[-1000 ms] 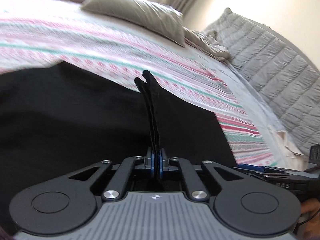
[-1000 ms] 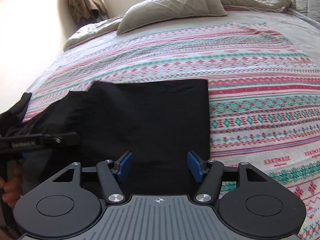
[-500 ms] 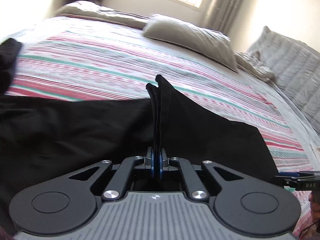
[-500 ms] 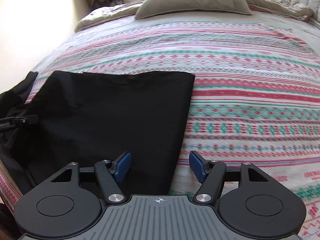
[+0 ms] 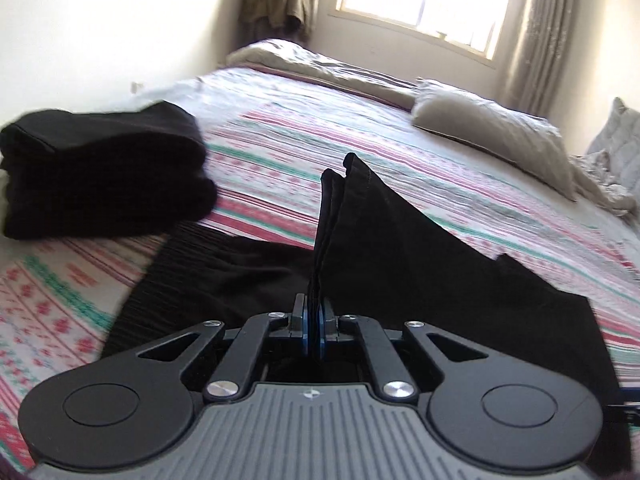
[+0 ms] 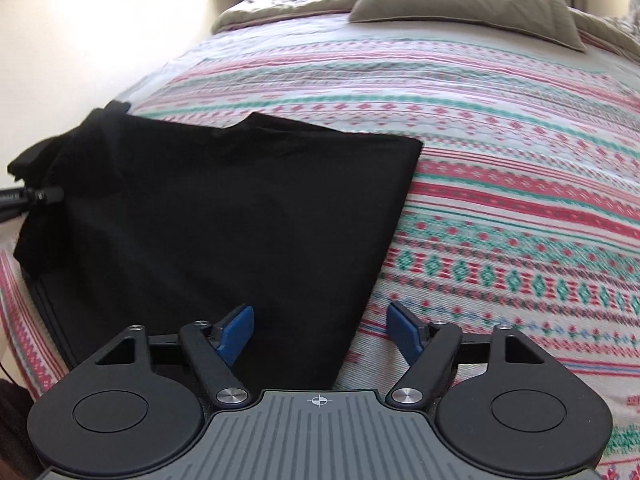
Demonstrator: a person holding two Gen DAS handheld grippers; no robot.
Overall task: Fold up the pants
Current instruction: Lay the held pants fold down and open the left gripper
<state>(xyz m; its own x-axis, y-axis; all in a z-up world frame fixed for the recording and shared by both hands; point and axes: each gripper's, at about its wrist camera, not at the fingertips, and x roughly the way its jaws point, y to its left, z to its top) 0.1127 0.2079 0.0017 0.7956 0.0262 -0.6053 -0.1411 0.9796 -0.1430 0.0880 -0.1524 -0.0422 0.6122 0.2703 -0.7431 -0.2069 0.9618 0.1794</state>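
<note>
Your left gripper (image 5: 314, 320) has its jaws clamped on a raised hem of the black pants (image 6: 224, 216), which lie folded on the bed (image 6: 500, 184). Your right gripper (image 6: 320, 330) straddles their near right edge, jaws opening, gripping nothing.

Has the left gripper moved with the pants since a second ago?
Yes. The left gripper, shut on the black pants, swung left: the pillow slid rightward and a folded black stack appeared.
</note>
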